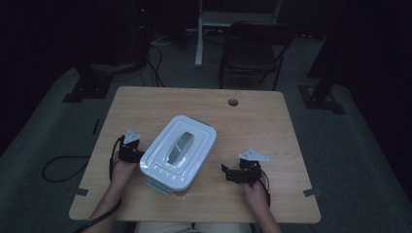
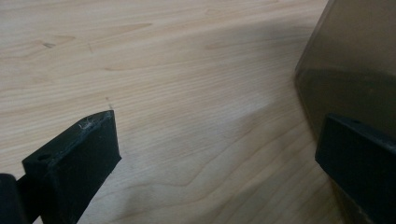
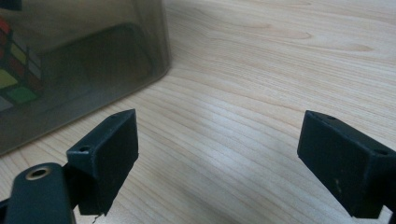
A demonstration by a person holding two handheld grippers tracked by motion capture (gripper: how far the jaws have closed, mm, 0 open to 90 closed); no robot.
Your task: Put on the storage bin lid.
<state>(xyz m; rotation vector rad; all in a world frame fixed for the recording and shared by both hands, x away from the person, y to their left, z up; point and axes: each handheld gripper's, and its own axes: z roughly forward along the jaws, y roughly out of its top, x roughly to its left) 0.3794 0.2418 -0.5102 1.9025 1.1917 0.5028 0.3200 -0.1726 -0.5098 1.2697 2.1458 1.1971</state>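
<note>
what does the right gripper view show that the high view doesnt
The right gripper view alone shows a colourful puzzle cube through the storage box's smoky wall. The high view alone shows the box's white lid, the left gripper, a chair and the floor. Both share the box, the wooden table and the right gripper, jaws open.

A lidded box sits mid-table between both tongs, a cube apparently inside it.

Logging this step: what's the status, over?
Both grippers open, left gripper at the box, right gripper apart from it. Lid on, cube inside. Nothing in the way.
</note>
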